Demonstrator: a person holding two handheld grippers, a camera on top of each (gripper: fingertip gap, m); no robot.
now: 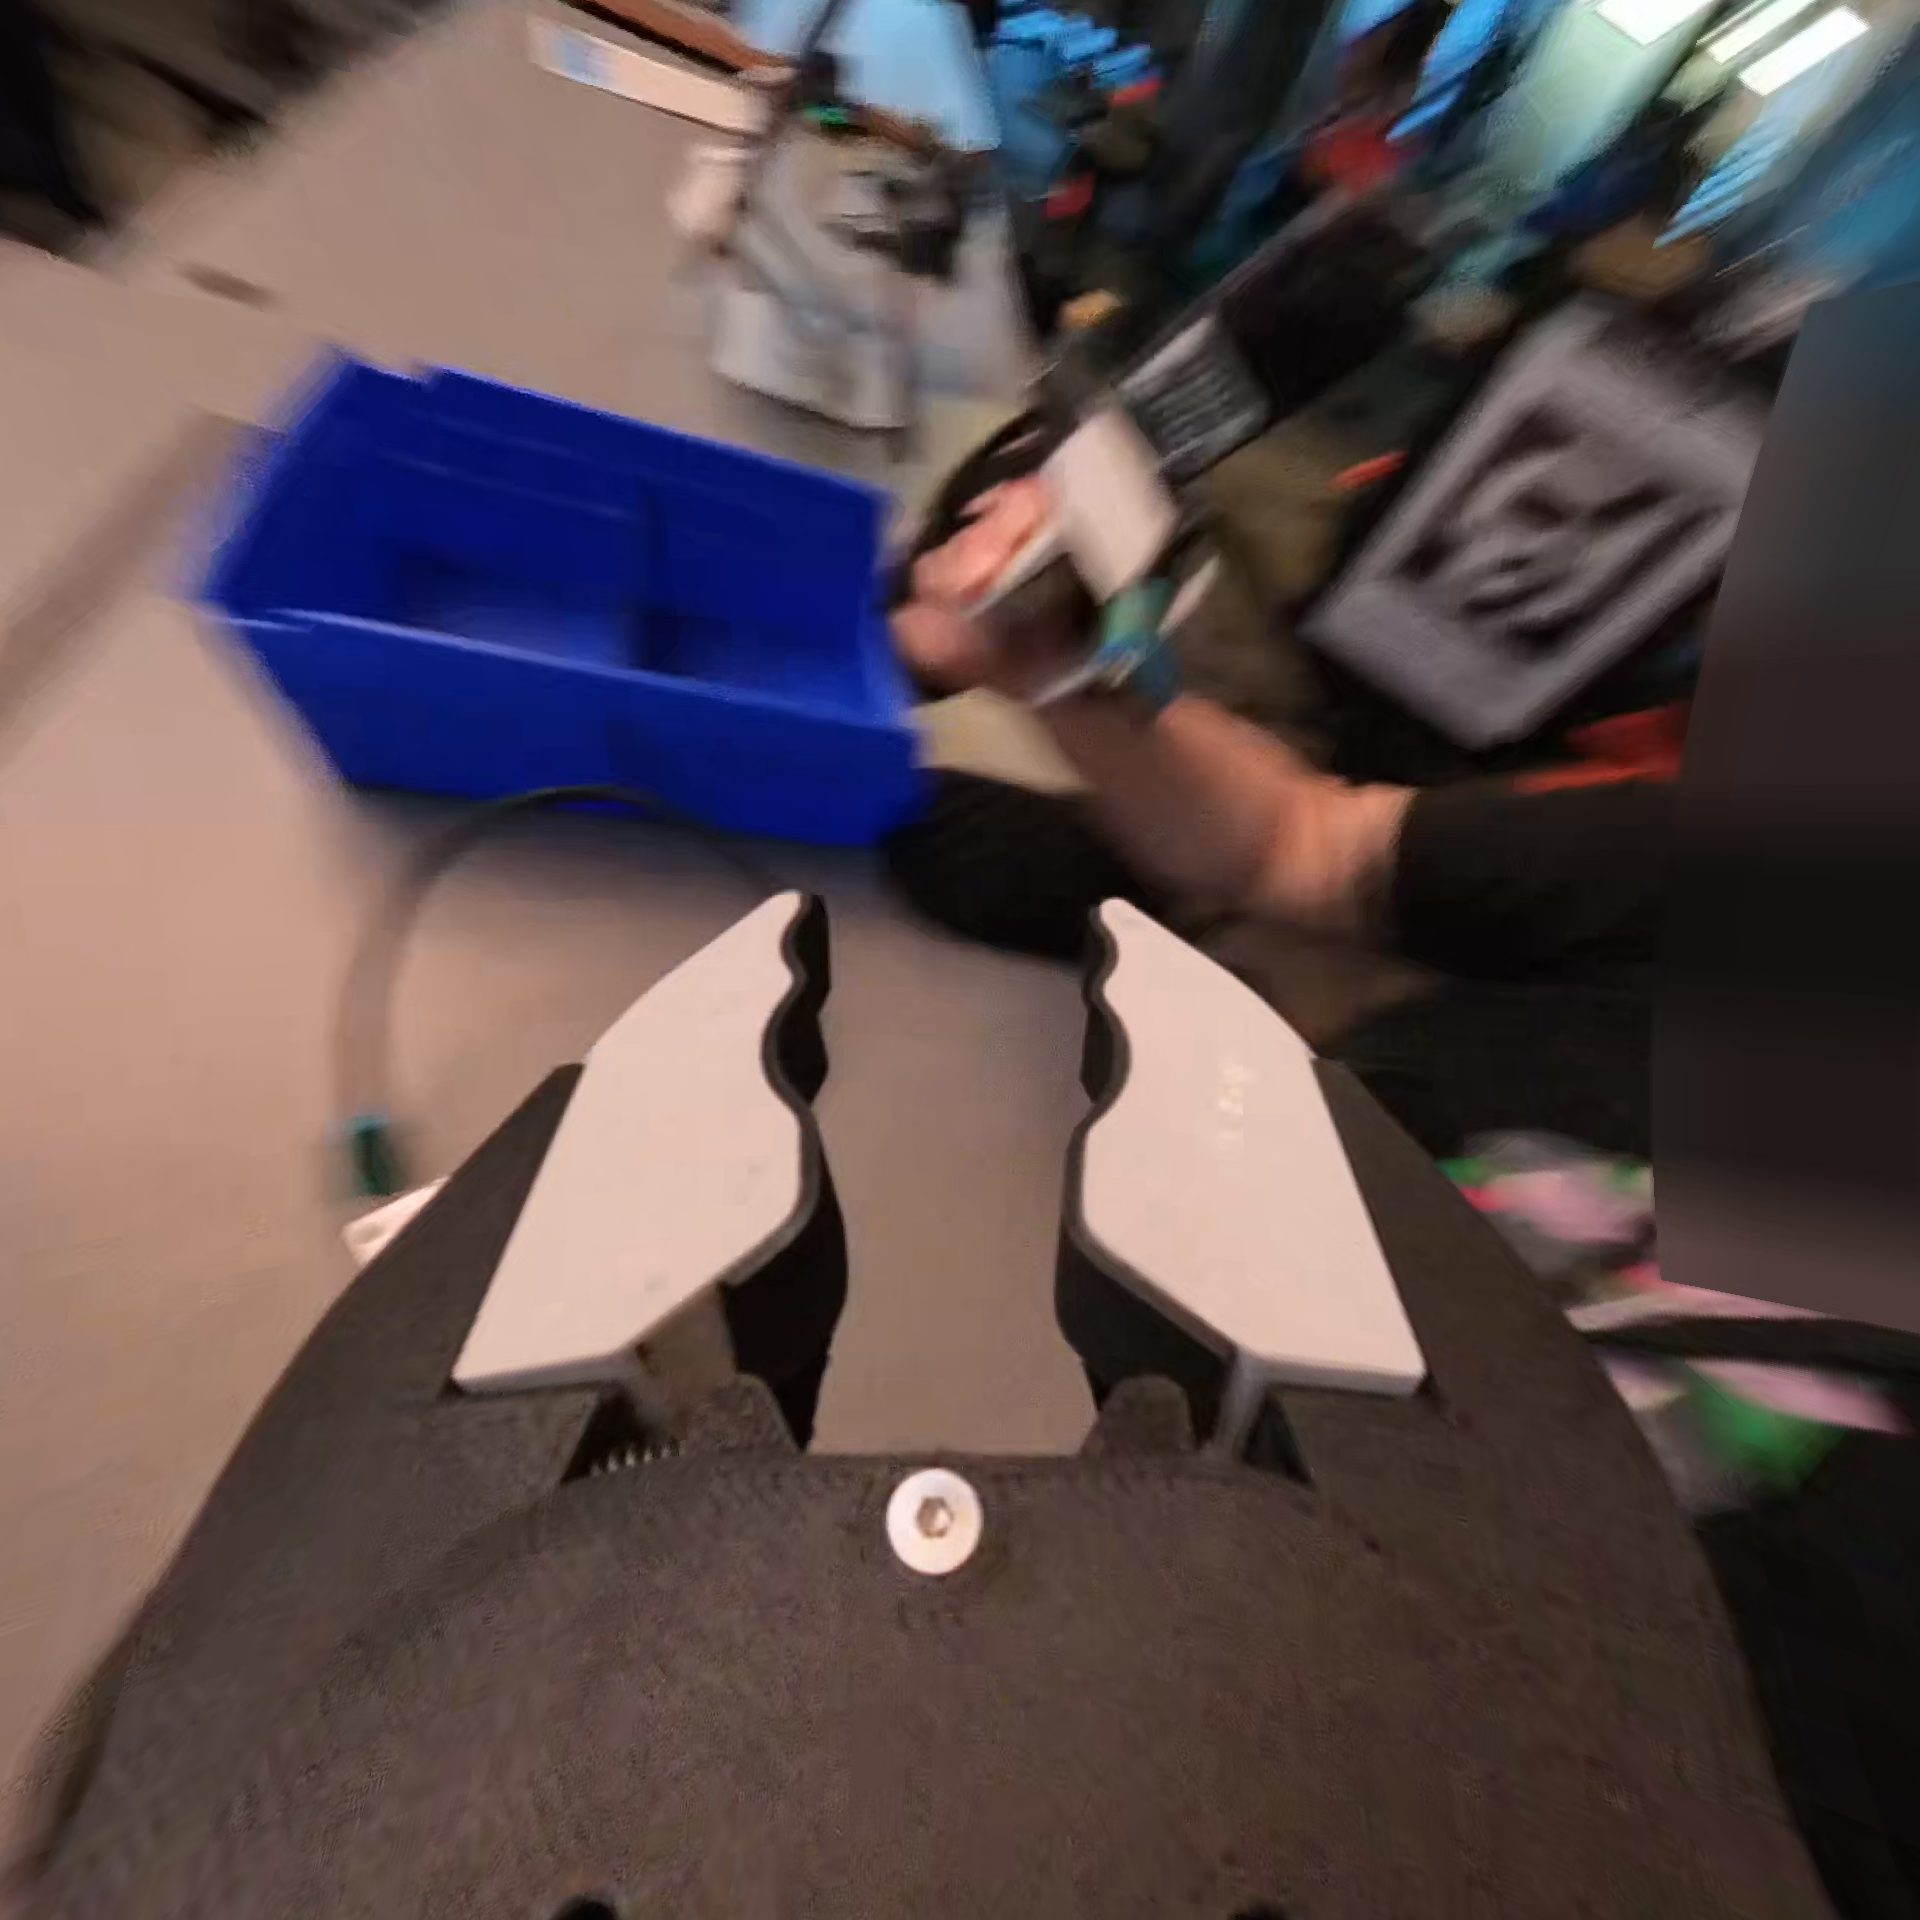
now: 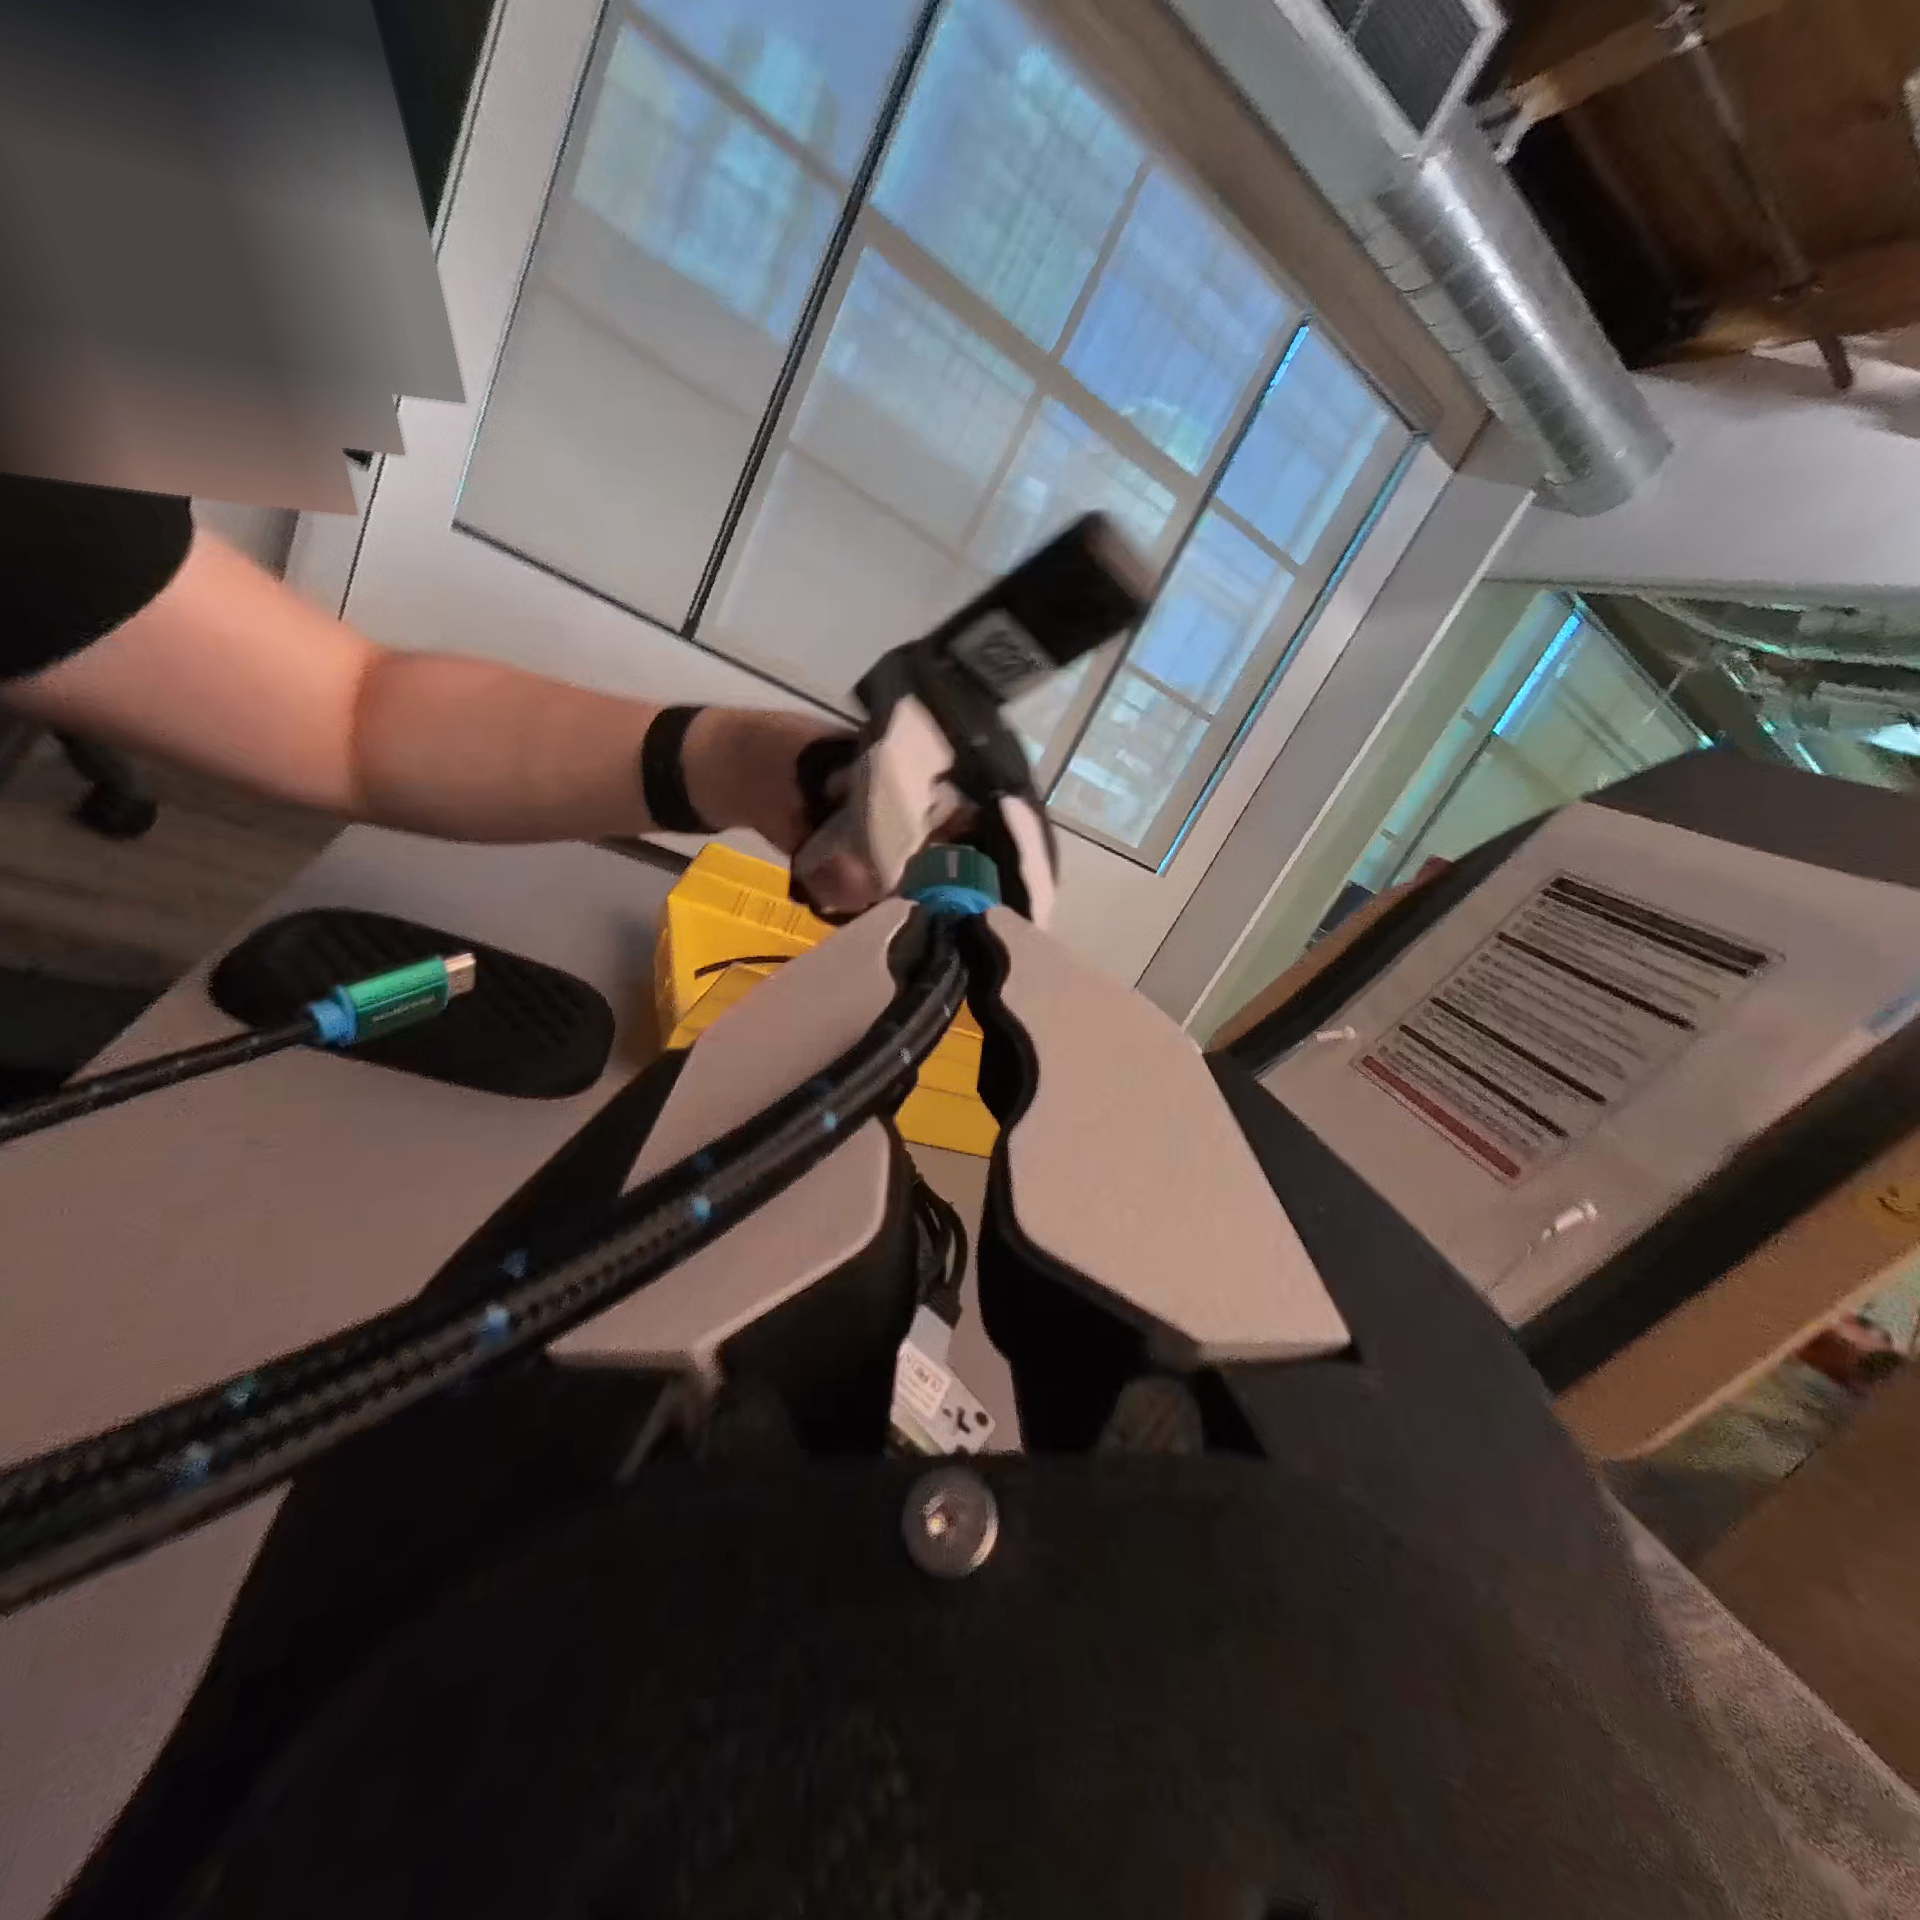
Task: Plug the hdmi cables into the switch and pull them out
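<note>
Braided black HDMI cable (image 2: 665, 1216) runs through the right gripper (image 2: 951, 935), clenched on it just behind the teal plug head (image 2: 951, 871). In the right wrist view the cable's long axis enters from 8 o'clock and climbs to the fingertips at about 12 o'clock, the plug pointing up and away, out past the tips. Directly beyond the plug, almost touching in the picture, the person's other hand (image 2: 831, 821) holds the left gripper (image 2: 1023, 852) by its handle, tilted toward 1 o'clock. How far apart these really are in depth cannot be told.

A second HDMI cable (image 2: 156, 1070) lies loose on the grey table (image 2: 208, 1247) at 9 o'clock, its green plug (image 2: 400, 995) resting on a dark oval pad (image 2: 499, 1049) and pointing toward 2 o'clock. A yellow box (image 2: 727, 935) sits just behind the fingertips.

The left gripper (image 1: 951, 914), seen in its own view, is released and empty, its fingers spread wide over bare table. A blue bin (image 1: 561, 623) lies at 11 o'clock, and the hand holding the right gripper (image 1: 1091, 540) at 1 o'clock. This view is badly blurred.

No switch can be picked out with certainty in either view, so which way the held plug must travel cannot be judged. Only the right view shows the grasp and the spare plug; only the left view shows the blue bin.
</note>
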